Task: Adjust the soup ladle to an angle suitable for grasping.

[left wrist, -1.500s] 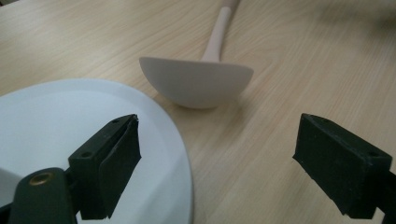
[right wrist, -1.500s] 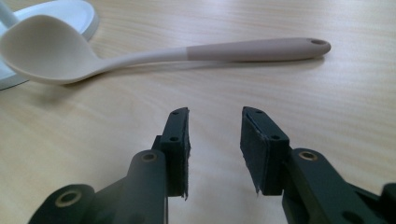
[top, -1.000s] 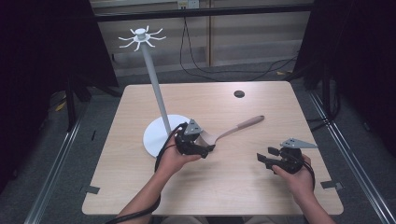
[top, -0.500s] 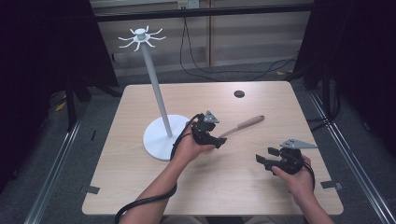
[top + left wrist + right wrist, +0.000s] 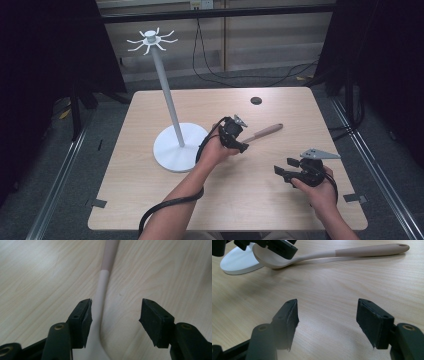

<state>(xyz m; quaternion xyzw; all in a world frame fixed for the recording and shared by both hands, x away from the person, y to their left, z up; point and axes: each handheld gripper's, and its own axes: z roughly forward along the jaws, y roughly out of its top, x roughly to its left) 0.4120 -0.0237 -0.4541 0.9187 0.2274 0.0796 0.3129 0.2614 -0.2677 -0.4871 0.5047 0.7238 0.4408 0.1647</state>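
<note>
A spoon (image 5: 265, 131) with a pale bowl and a tan handle lies on the wooden table (image 5: 150, 195), right of centre. My left gripper (image 5: 241, 142) hovers over its bowl end and is open. In the left gripper view the spoon's neck (image 5: 102, 290) runs up between the jaws, close to the left pad (image 5: 83, 320), and my left gripper (image 5: 115, 312) holds nothing. My right gripper (image 5: 284, 169) rests low at the front right, open and empty. From the right gripper (image 5: 327, 315) view, the spoon (image 5: 352, 252) lies ahead with the left gripper (image 5: 279, 247) above its bowl.
A white stand (image 5: 167, 95) with a round base (image 5: 172, 150) and a ring of hooks on top rises left of the spoon; its base (image 5: 237, 262) is also in the right gripper view. A small black disc (image 5: 256, 100) lies near the far edge.
My left gripper has moved right and a little farther away, from beside the stand's base to over the spoon's bowl end. The right gripper has stayed put.
</note>
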